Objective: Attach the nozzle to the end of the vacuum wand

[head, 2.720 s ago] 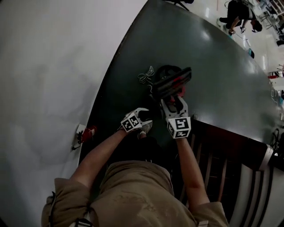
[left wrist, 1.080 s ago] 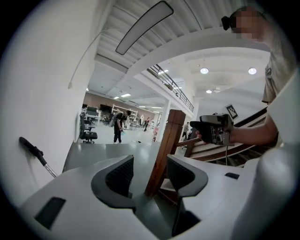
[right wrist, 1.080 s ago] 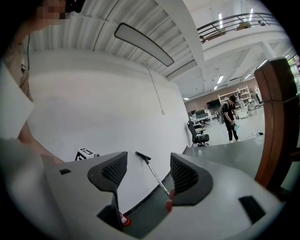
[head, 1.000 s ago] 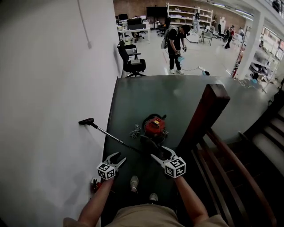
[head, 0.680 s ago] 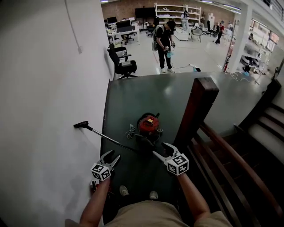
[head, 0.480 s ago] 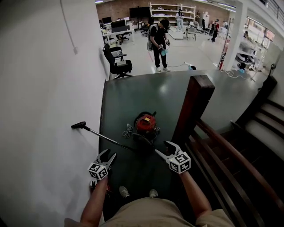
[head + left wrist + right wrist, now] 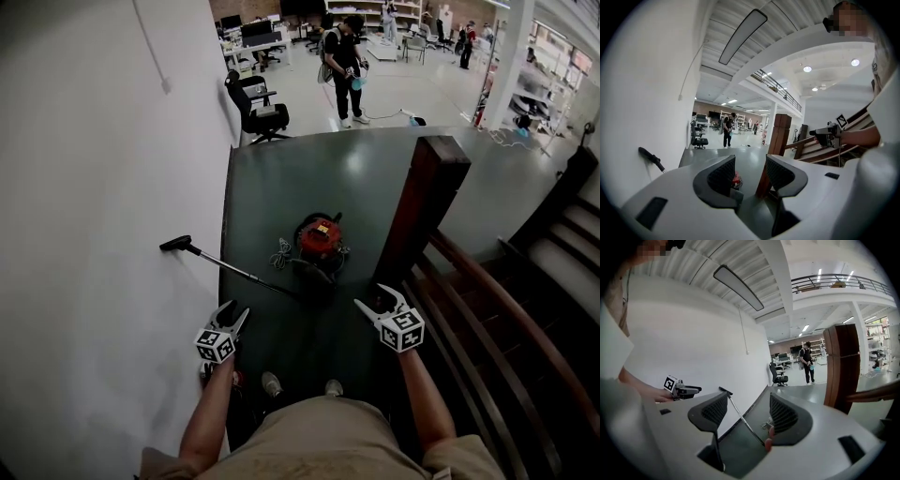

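While the left gripper [image 7: 234, 309] and right gripper [image 7: 373, 296] hang with jaws spread around nothing, the thin vacuum wand [image 7: 230, 267] slants from the dark green floor [image 7: 309, 178] to the white wall [image 7: 112, 187]. A black nozzle [image 7: 174, 244] sits at its upper end, and a red canister [image 7: 319, 239] stands near its lower end.

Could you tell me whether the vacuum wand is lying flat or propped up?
Propped up: the thin metal wand slants from the green floor to the white wall.
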### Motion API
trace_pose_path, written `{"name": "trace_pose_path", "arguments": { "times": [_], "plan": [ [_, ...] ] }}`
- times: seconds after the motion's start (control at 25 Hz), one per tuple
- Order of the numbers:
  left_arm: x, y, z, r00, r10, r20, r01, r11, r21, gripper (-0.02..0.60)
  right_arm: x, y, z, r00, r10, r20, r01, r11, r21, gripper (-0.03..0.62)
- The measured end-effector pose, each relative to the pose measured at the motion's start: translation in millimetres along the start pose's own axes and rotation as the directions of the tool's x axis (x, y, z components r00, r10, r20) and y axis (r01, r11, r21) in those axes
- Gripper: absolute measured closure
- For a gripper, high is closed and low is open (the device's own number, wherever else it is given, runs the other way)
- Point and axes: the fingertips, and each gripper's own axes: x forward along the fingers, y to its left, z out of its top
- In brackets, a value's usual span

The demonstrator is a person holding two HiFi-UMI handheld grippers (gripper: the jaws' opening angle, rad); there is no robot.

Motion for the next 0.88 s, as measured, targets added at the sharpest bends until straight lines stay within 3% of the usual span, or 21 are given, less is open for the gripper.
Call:
{"name": "trace_pose_path", "arguments": {
  "times": [0.16, 0.32, 0.48, 0.56, 0.88],
  "plan": [
    [-4.1, 3.5, -19.1, 0.999, 0.027, -0.025, -0.027, 0.999, -0.019, 0.370, -3.7, -5.5, -17.8, 1.000, -0.017, -0.012, 0.018, 0.998, 0.054, 0.303],
    [-6.8, -1.7, -32.4, 0.999, 0.035, -0.023, -0.036, 0.998, -0.049, 0.373, -5.8, -7.4, -36.8, 0.998, -0.030, -0.055, 0.033, 0.999, 0.037, 0.307],
    [-5.1, -9.5, -47.0, 0.999, 0.029, -0.042, -0.032, 0.997, -0.067, 0.376, -4.2, -7.6, -51.9, 0.996, -0.039, -0.078, 0.042, 0.999, 0.033, 0.379],
    [-5.3, -15.4, -52.8, 0.998, 0.023, -0.050, -0.027, 0.997, -0.077, 0.376, -4.3, -6.2, -57.5, 0.996, -0.031, -0.084, 0.035, 0.998, 0.047, 0.385],
    [5.1, -24.5, -54.1, 0.998, 0.006, -0.065, -0.011, 0.997, -0.073, 0.376, 1.8, -7.9, -59.9, 0.997, -0.026, -0.078, 0.032, 0.997, 0.069, 0.393]
  ]
}}
